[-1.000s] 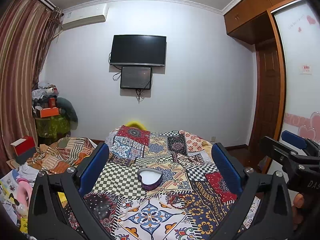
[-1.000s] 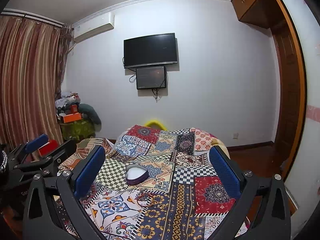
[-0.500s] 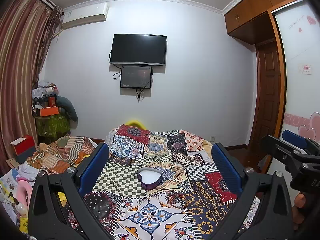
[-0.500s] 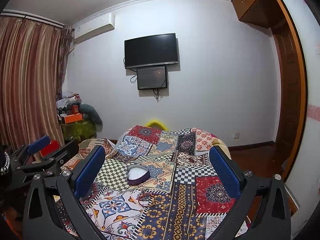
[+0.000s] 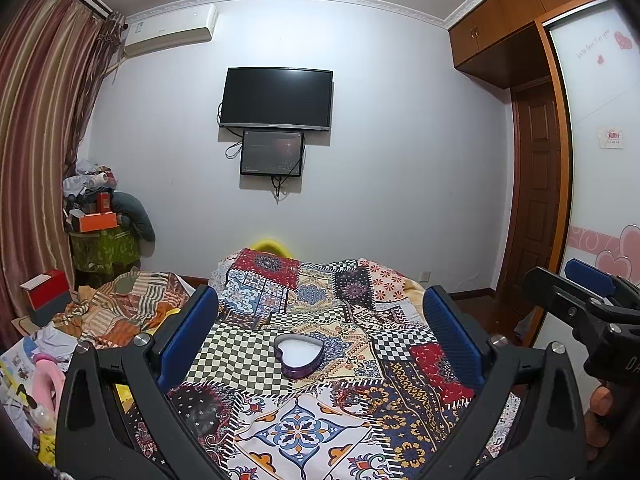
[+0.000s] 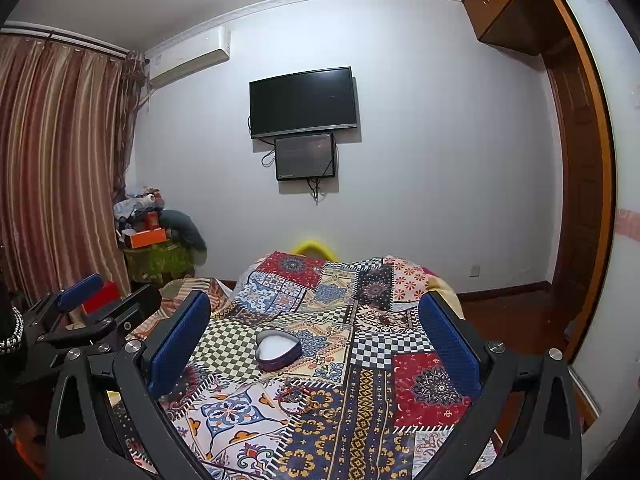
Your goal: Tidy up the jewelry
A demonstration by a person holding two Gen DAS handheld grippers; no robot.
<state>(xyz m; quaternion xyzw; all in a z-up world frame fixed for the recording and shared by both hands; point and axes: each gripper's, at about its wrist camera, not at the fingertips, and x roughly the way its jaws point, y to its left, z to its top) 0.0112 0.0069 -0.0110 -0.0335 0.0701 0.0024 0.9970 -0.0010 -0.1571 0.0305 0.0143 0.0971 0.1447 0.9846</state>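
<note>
Both grippers, left gripper and right gripper: black frames, silver screws, blue ribbed finger pads.

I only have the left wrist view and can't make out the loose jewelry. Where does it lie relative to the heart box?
Observer: The right wrist view shows bracelets on the quilt, nearer the camera than the heart-shaped box and apart from it.
Operator: Is the right gripper free?
Observer: Yes, the right gripper is wide open, with nothing between its fingers.
Operator: Anything else I miss?
Observer: A beaded band shows at that view's far left edge.
</note>
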